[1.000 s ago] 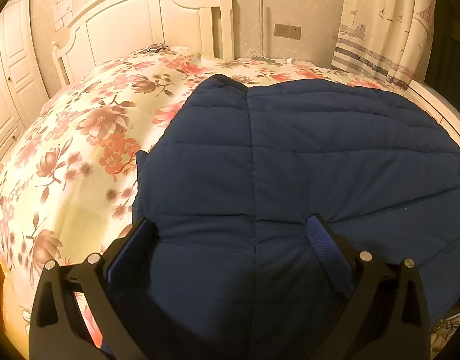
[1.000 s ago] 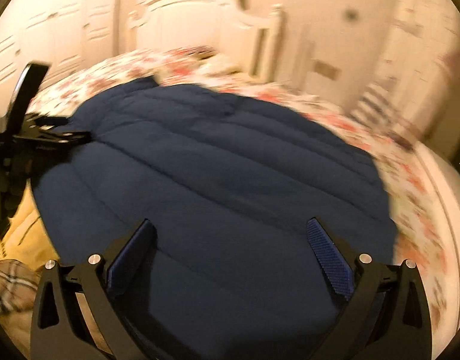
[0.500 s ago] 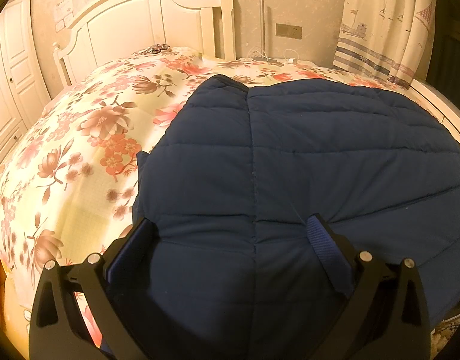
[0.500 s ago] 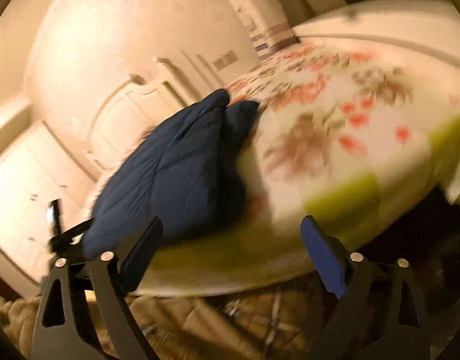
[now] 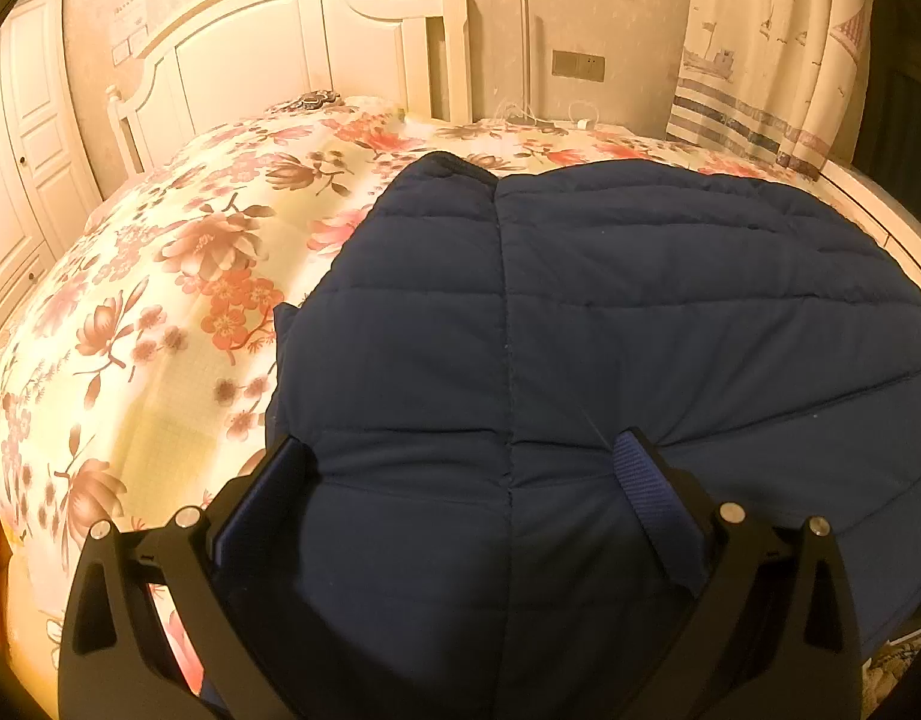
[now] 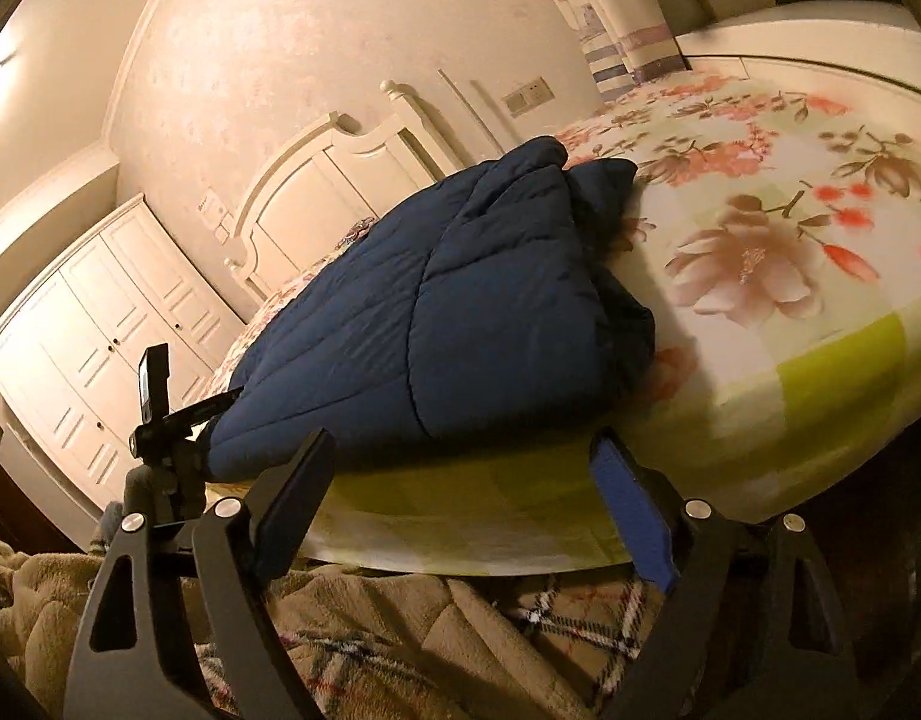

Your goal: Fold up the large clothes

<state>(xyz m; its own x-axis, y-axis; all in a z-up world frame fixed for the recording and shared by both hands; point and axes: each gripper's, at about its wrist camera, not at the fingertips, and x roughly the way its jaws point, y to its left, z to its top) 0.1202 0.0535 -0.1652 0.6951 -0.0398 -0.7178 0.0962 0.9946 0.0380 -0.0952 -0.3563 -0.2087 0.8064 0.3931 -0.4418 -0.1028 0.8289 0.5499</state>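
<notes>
While your left gripper [image 5: 460,462] stays spread over the navy quilted jacket [image 5: 580,324], pressing without pinching it, your right gripper [image 6: 460,474] has swung off the jacket to the bed's edge, its jaws closing on nothing. The jacket lies folded on the floral bedspread [image 5: 160,300], white headboard [image 5: 268,54] and curtain [image 5: 760,42] behind.

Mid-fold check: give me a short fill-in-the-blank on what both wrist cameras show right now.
1. The quilted jacket on the bed is dark ____.
2. The bedspread under it has a ____ print.
3. The right gripper, jaws closing, has ____ between its fingers.
4. The left gripper has its fingers pressed into the ____.

Missing words: blue; floral; nothing; jacket
</notes>
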